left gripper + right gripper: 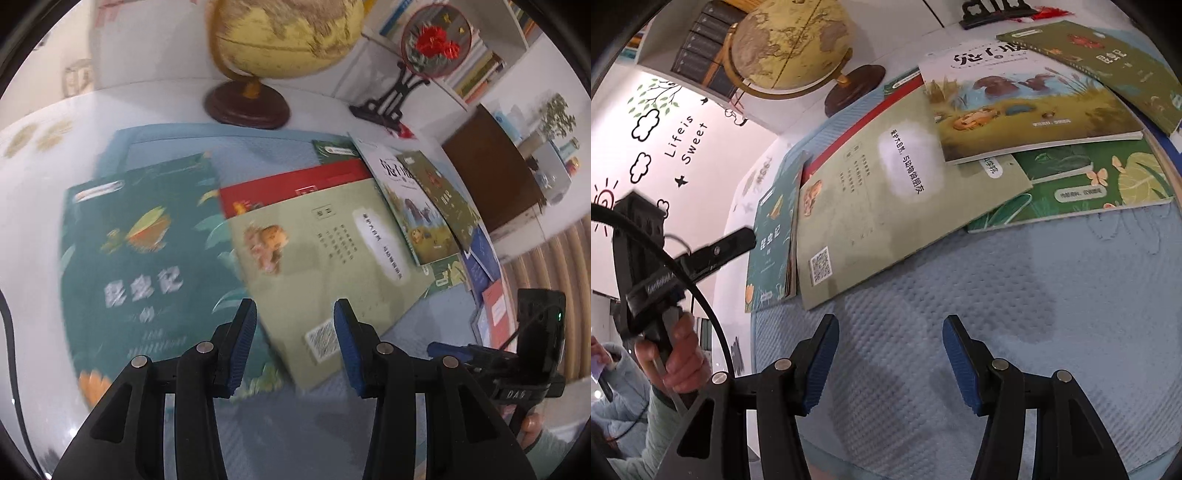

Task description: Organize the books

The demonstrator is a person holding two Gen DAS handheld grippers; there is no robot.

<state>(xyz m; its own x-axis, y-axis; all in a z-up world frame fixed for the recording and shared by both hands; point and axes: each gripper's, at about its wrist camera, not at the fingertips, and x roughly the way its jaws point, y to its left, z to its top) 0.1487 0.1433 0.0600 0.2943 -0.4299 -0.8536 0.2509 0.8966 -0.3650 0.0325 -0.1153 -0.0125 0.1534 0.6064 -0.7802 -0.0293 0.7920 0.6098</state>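
Observation:
Several thin books lie overlapping on a blue quilted mat. A dark teal book is at the left, and a pale green book overlaps it and a red book. A white picture book and an olive book lie further right. My left gripper hovers open above the near corner of the pale green book, holding nothing. My right gripper stands open over bare mat, short of the books and empty. A leafy green book lies under the picture book.
A globe on a dark wooden base stands behind the books. To its right is a round embroidered ornament on a black stand. A brown box and a bookshelf are at the far right. A person's hand holds the left gripper.

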